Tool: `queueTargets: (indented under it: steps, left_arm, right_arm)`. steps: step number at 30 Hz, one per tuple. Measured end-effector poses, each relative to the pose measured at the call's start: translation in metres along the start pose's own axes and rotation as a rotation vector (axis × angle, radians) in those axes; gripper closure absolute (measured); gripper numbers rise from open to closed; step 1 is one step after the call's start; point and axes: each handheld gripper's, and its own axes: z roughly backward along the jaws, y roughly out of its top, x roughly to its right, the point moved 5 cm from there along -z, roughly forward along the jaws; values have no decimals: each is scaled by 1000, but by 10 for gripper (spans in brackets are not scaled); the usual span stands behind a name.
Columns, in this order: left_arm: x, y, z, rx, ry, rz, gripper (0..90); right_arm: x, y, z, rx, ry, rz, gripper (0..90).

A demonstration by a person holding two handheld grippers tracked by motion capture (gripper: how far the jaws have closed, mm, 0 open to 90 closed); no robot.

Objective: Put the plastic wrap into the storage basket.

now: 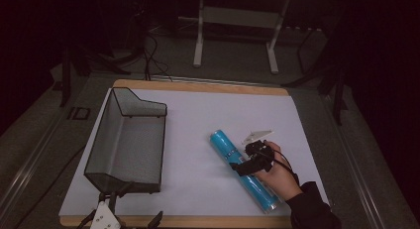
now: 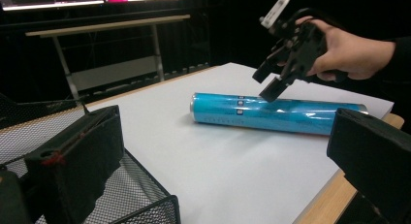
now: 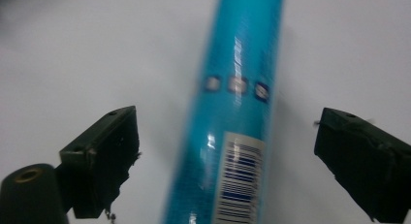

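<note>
- Long glossy blue cylindrical tube with a barcode label [image 1: 242, 169] lies flat on the white-covered tabletop [image 1: 208, 115], lower centre-right of the high view. Its long axis runs diagonally, from upper left to lower right of the frame.
- Right claw [image 1: 252, 162] hangs directly over the tube's middle, in the person's hand [image 1: 277, 177]. Jaws stand wide apart, one on each side of the tube, holding nothing. In the right gripper view the tube [image 3: 232, 112] runs straight up between them, so the opening lies across the long axis.
- Left claw [image 1: 121, 214] sits at the bottom left edge, near the black wire-mesh basket [image 1: 126, 140], well apart from the tube; jaws wide open, empty.
- Judgement: the right hand is the nearer by far; lowering and closing should take the tube mid-length.
</note>
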Motion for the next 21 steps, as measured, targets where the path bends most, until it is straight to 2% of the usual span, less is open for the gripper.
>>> queueTargets:
  steps: [2, 5, 7, 9, 12, 13, 16, 17, 19, 21]
  left_arm:
    - [0, 0, 0, -2, -5, 0, 2]
    - [0, 0, 0, -2, -6, 0, 2]
    - [0, 0, 0, 0, -5, -1, 2]
    - [0, 0, 0, 1, -9, 0, 2]
    - [0, 0, 0, 0, -10, -2, 2]
    - [0, 0, 0, -1, -8, -3, 2]
    - [1, 0, 0, -1, -9, -4, 2]
    - [1, 0, 0, -1, -10, -4, 2]
    - [1, -1, 0, -2, -11, -5, 2]
    - [1, -1, 0, -2, -12, -7, 2]
  right_arm:
    - [2, 0, -4, -17, -5, -13, 91]
    - [3, 1, -11, -72, -9, -23, 90]
    - [2, 0, -20, -152, -1, -35, 92]
    - [1, -1, -25, -188, -8, -29, 99]
    - [2, -1, -29, -217, -8, -36, 116]
    - [2, -2, -32, -242, 4, -56, 146]
    - [1, -3, -35, -273, 12, -54, 205]
    - [2, -4, -38, -290, 2, -52, 233]
    - [2, -6, -40, -322, 1, -56, 235]
    - [2, -6, -42, -329, 1, -59, 242]
